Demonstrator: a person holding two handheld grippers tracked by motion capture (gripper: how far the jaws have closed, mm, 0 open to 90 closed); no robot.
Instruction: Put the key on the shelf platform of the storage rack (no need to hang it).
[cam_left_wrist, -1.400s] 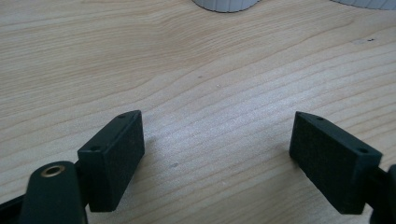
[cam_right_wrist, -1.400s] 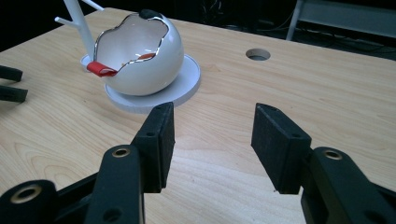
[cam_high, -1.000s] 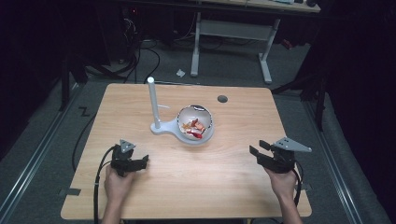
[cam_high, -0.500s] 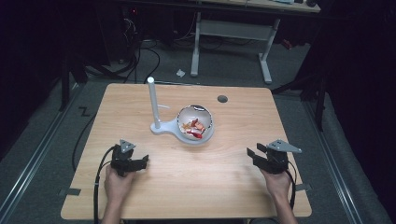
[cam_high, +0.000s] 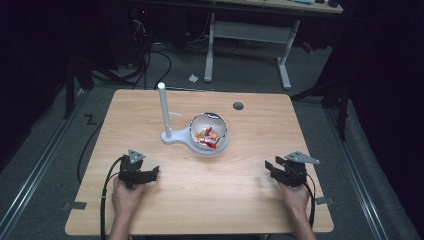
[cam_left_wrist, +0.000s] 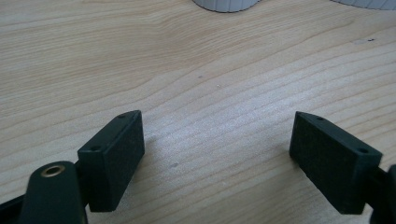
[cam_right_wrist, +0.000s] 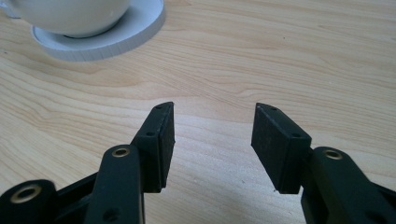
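A white bowl (cam_high: 209, 131) with small red, orange and white pieces in it sits on a white base with an upright white post (cam_high: 163, 110), at the middle of the wooden table (cam_high: 220, 200). My left gripper (cam_high: 151, 173) rests low at the table's near left; its jaws stand wide open over bare wood (cam_left_wrist: 217, 140). My right gripper (cam_high: 270, 167) is at the near right, low over the table, with its jaws open and nothing between them (cam_right_wrist: 212, 126). In the right gripper view the bowl (cam_right_wrist: 70, 14) and its base (cam_right_wrist: 119, 35) lie ahead to the upper left.
A round dark hole (cam_high: 238, 106) sits in the tabletop behind the bowl on the right. A cable (cam_high: 104, 200) trails from the left gripper over the near edge. A white desk frame (cam_high: 247, 35) stands on the dark floor beyond the table.
My right gripper has sunk toward the tabletop and drifted slightly toward the near edge. The left gripper and the bowl have stayed put.
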